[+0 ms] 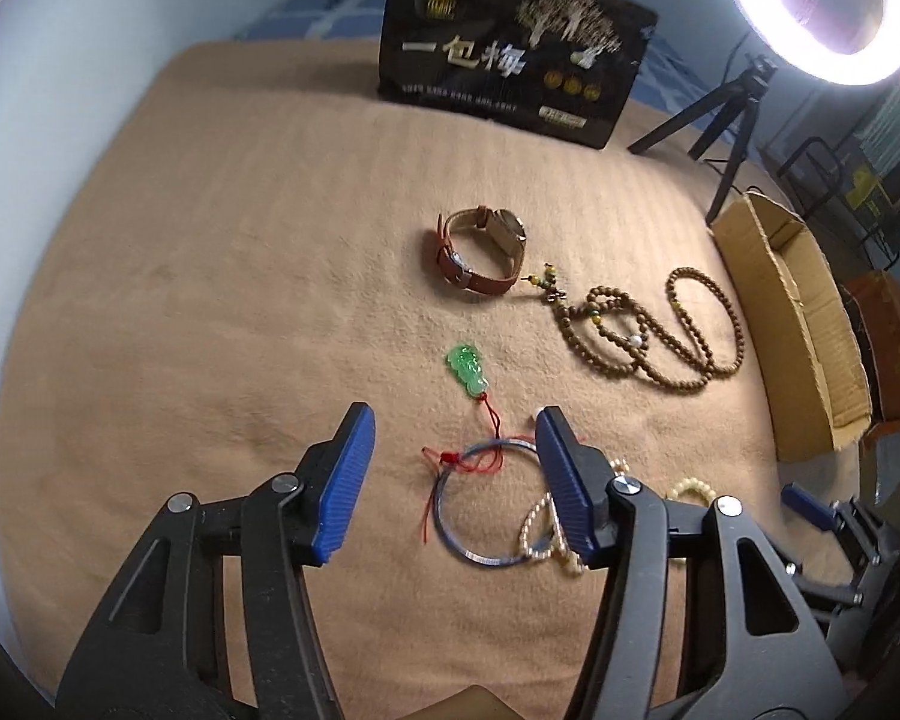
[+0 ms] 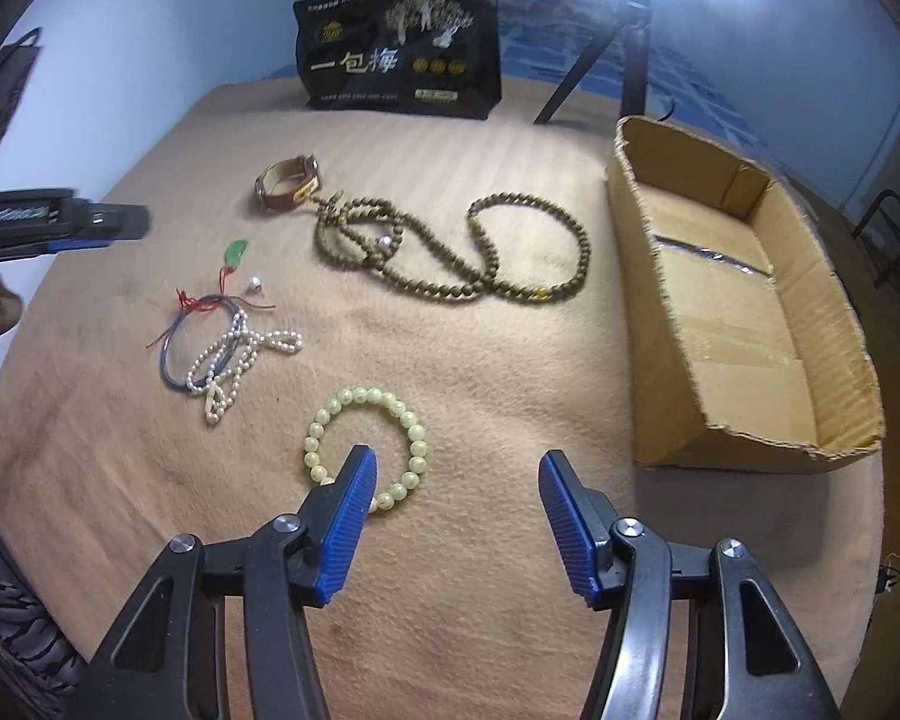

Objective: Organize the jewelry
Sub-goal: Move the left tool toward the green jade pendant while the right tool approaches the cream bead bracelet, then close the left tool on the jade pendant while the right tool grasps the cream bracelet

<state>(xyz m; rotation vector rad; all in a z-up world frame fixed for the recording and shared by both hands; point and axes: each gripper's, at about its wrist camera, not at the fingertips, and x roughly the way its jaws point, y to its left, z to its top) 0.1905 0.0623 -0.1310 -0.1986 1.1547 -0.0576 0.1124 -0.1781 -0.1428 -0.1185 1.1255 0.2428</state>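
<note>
Jewelry lies on a tan blanket (image 1: 210, 276). My left gripper (image 1: 456, 426) is open and empty, hovering over a blue cord bracelet (image 1: 450, 516) with red string and a green jade pendant (image 1: 465, 371). A brown leather watch (image 1: 480, 252) and a long brown bead necklace (image 1: 660, 330) lie beyond. A pearl strand (image 1: 540, 531) is partly hidden by my right finger. My right gripper (image 2: 457, 471) is open and empty; its left finger overlaps a pale green bead bracelet (image 2: 417, 444). An open cardboard box (image 2: 744, 324) sits to the right, empty.
A black snack bag (image 2: 399, 48) stands at the back of the blanket. A tripod (image 2: 618, 42) with a bright ring light (image 1: 834, 12) stands behind the box. A single pearl earring (image 2: 253, 283) lies by the pendant.
</note>
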